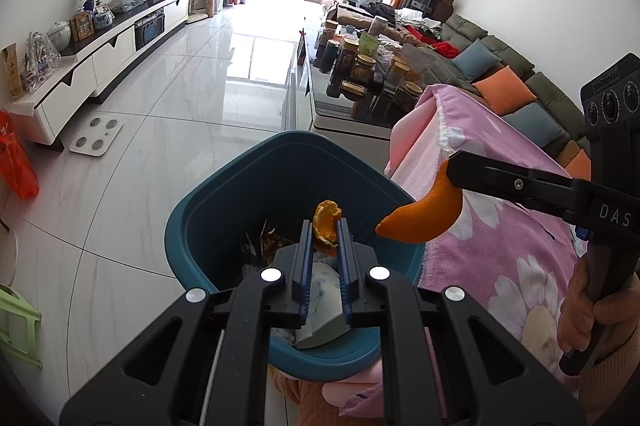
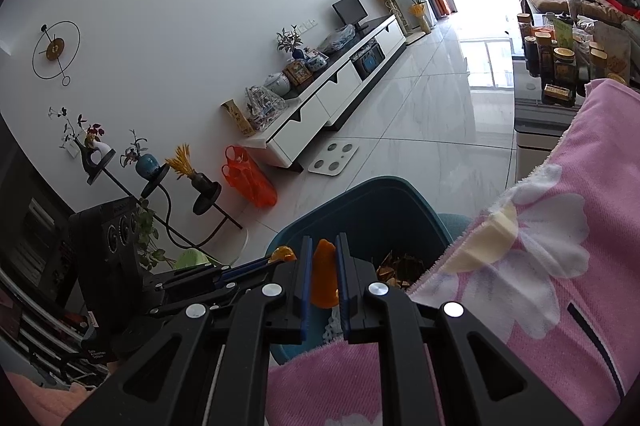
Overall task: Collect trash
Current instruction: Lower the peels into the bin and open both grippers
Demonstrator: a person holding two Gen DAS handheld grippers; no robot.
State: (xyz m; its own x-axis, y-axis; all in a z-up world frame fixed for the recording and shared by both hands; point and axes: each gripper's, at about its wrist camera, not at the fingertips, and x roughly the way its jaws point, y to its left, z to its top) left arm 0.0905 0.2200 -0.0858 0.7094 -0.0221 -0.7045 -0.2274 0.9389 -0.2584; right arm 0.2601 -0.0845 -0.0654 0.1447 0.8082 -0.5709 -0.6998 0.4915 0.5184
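My left gripper point(image 1: 324, 226) is shut on a small curled orange peel point(image 1: 326, 222) and hangs over the blue trash bin point(image 1: 208, 202). The bin holds paper scraps and dry brown bits point(image 1: 268, 242). In the left wrist view my right gripper point(image 1: 452, 166) reaches in from the right, shut on a larger orange peel point(image 1: 424, 220) that hangs by the bin's right rim. In the right wrist view that larger orange peel point(image 2: 323, 278) sits between the blue pads of my right gripper point(image 2: 324, 246) above the blue trash bin point(image 2: 384, 202), and the left gripper's small orange peel point(image 2: 282, 253) shows at the left.
A pink flowered blanket point(image 1: 500, 218) lies right against the bin. Behind it stands a glass coffee table point(image 1: 344, 106) crowded with jars, then a grey sofa point(image 1: 540, 94). A white scale point(image 1: 96, 135), an orange plastic bag point(image 1: 14, 166) and a white TV cabinet point(image 1: 100, 62) line the tiled floor's left side.
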